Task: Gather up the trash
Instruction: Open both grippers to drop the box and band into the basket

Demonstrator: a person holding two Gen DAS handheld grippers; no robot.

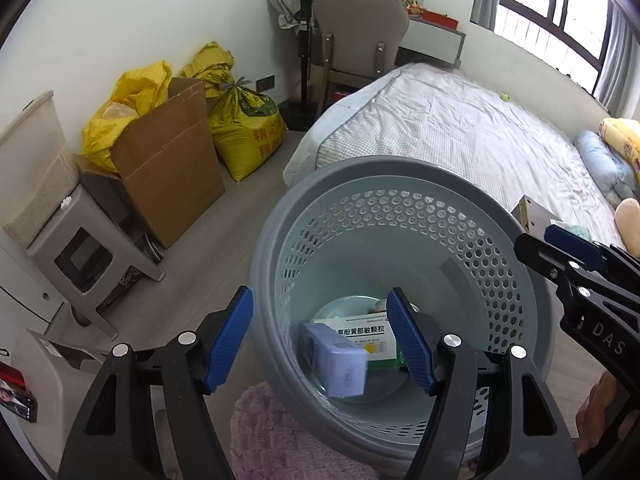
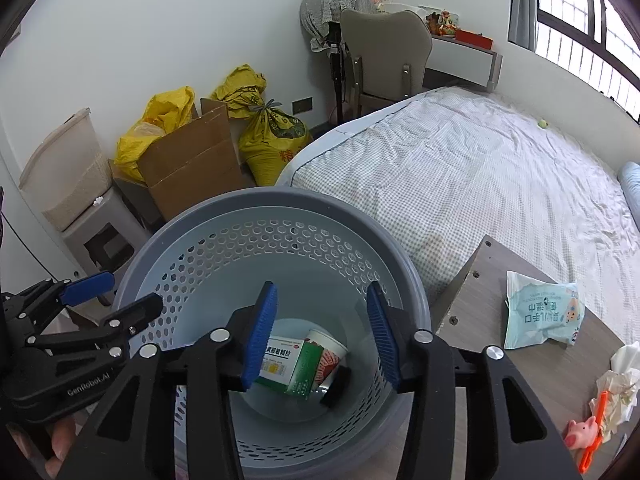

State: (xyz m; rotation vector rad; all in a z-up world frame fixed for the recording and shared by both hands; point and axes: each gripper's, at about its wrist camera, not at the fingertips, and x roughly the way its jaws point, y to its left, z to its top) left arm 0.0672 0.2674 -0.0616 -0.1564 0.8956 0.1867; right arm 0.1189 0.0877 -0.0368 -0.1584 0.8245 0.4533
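A grey perforated waste basket (image 1: 360,168) (image 2: 280,196) stands below both grippers. My left gripper (image 1: 318,304) is open over its mouth. A blurred pale blue box (image 1: 336,360) shows between the jaws, down inside the basket and apart from both pads. My right gripper (image 2: 322,292) is also open above the basket with nothing in it. At the bottom lie a green and white medicine box (image 2: 288,364), a paper cup (image 2: 328,352) and a small black item (image 2: 338,388). On the wooden table (image 2: 480,300) rest a wet-wipes packet (image 2: 540,312) and crumpled tissue (image 2: 620,380).
A bed (image 2: 460,168) fills the right side behind the basket. A cardboard box (image 1: 172,160), yellow sacks (image 1: 248,128) and a plastic stool (image 1: 88,256) line the left wall. A chair (image 1: 360,28) stands at the back. A pink pig toy (image 2: 580,432) sits on the table.
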